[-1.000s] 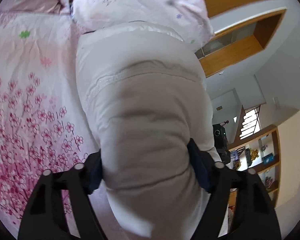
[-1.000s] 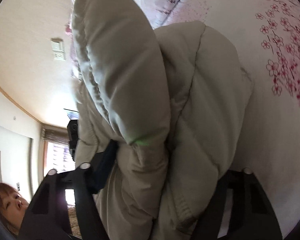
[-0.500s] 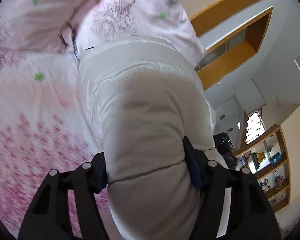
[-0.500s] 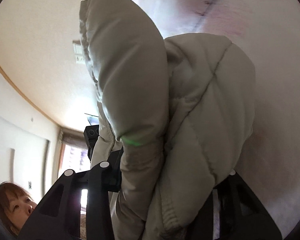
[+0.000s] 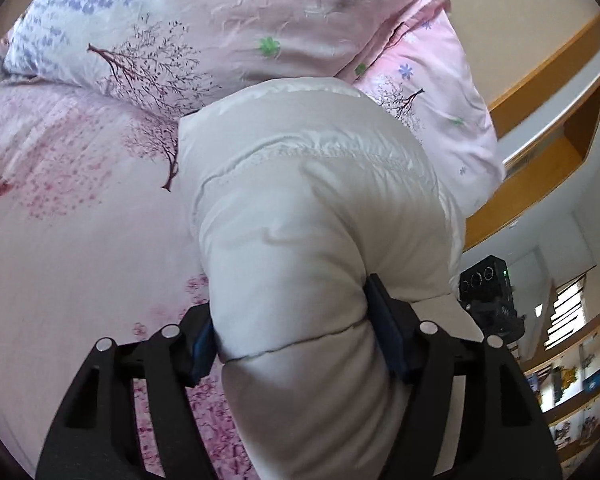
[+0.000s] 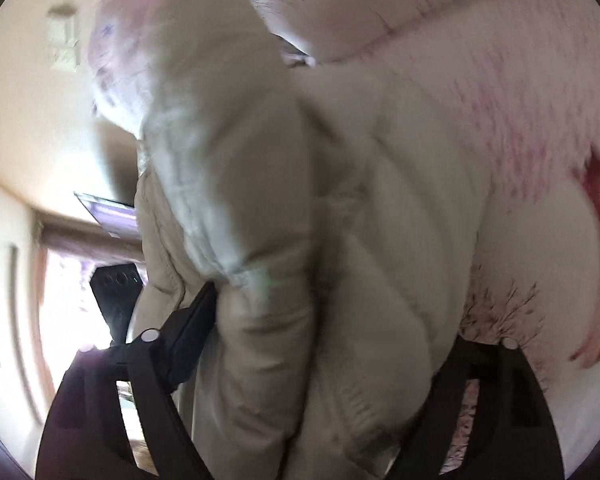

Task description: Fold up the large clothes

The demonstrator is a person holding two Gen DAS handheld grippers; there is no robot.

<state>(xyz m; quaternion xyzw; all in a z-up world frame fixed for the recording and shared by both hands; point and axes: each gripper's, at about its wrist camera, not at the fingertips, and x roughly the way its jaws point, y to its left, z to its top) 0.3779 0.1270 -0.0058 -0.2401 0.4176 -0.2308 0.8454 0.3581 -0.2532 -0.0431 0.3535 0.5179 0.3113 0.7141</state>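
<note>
Puffy jacket (image 5: 320,208): quilted cloth w/ slight sheen, stitched seams. Bed sheet (image 5: 60,240): soft matt printed cloth; pillow (image 5: 220,20) same, crinkled. Left hand-held gripper (image 5: 296,344): matt black plastic, shiny metal screws. Wood trim (image 5: 540,72): smooth.

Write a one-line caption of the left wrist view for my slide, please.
Left gripper fingers clamp a roll of white puffer jacket above pink floral bedding, near a pillow.

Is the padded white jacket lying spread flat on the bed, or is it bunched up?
Bunched up. The jacket rises as a thick puffy roll between the left hand-held gripper pads, above the flowered bedsheet, not lying flat.
</note>
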